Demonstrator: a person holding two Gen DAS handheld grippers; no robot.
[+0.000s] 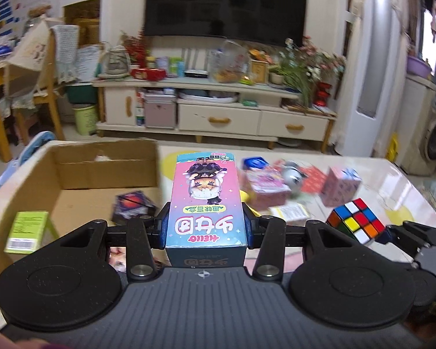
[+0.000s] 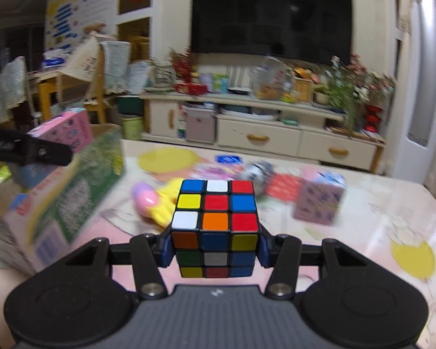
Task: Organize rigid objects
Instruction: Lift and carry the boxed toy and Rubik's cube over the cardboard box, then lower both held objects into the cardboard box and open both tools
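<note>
Both hands loaded, mid-carry. My left gripper [image 1: 205, 226] is clamped on the pink box [image 1: 205, 192], pads on its two long sides, the box lying lengthwise between the fingers and held off the table [image 1: 398, 186]. My right gripper [image 2: 215, 247] is clamped on the cube [image 2: 215, 221], pads against its left and right faces, the cube also held clear of the surface.

The carton [image 1: 81, 171] sits open to the left. Inside it: a green box [image 1: 26, 231] against the near wall and a dark box [image 1: 132, 208] on the floor. More small boxes and toys lie loose on the table beyond, blurred.

Step in hand, as I judge it: ferrying both items toward the carton.

Next move calls for: bringing the pink box over the near rim and down onto bare floor between the green and dark boxes, then parting the pads. The cube follows. The hands are close; I should stagger them so the fingers don't knock at the rim.
</note>
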